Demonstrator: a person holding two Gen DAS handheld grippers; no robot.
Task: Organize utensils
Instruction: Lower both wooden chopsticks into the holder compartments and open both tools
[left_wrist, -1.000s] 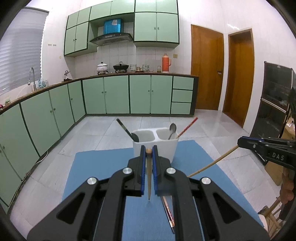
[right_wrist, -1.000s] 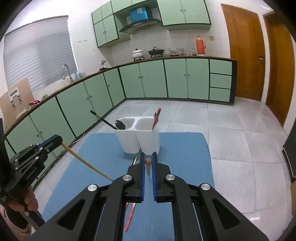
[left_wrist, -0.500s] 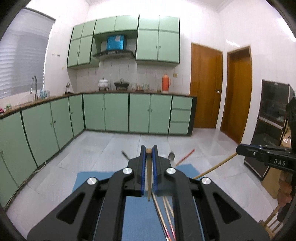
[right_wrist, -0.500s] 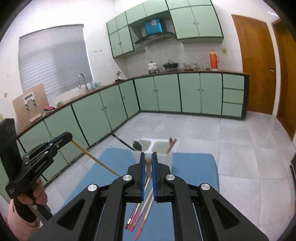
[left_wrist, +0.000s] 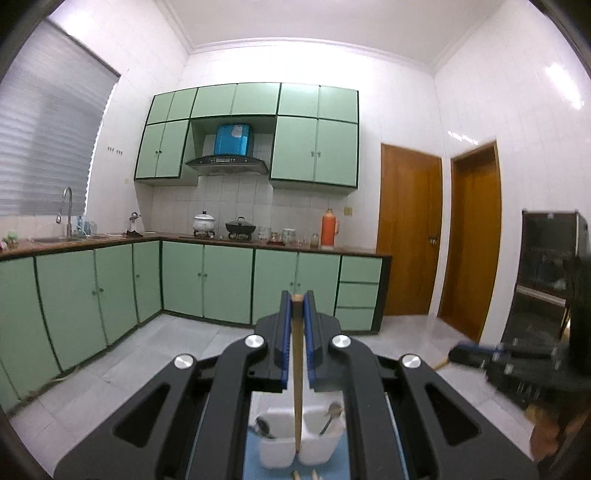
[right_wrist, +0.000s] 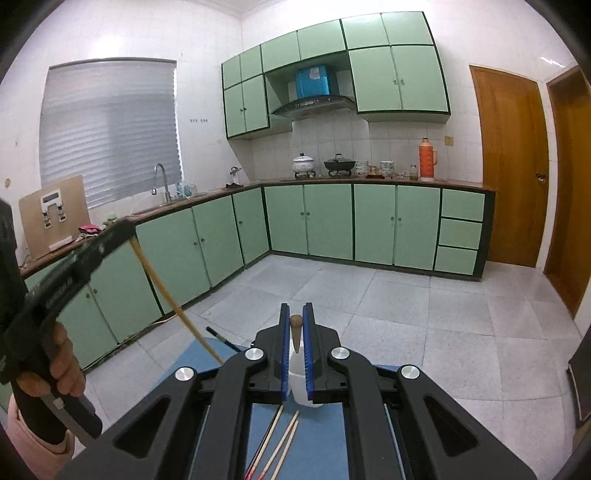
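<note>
My left gripper (left_wrist: 296, 345) is clamped on a pale wooden chopstick (left_wrist: 297, 373), which hangs down between the blue pads with its tip pointing at the divider of the white holder (left_wrist: 273, 452) below. My right gripper (right_wrist: 296, 345) is pinched shut on a second chopstick (right_wrist: 296, 332); from its own camera I only see the rounded end and a short taper (the rest is hidden behind the jaws). In the right view the left-hand stick (right_wrist: 173, 299) slants down from the other gripper toward the blue mat (right_wrist: 314, 450).

The holder has two compartments. One has a dark ladle (left_wrist: 263, 427) in it, the other a spoon (left_wrist: 330, 417). More chopsticks (right_wrist: 280, 439) lie loose on the mat, just in front of the holder (right_wrist: 299, 384).

I judge that the step is dropping these two sticks into a compartment. To do it well I should centre each tip over one opening, not over the divider, and keep each stick near upright. I would lower until the tip is well inside the rim before letting go, since a stick dropped from high could bounce out or tip the light holder. I would also bring them in one at a time so that they do not cross.
</note>
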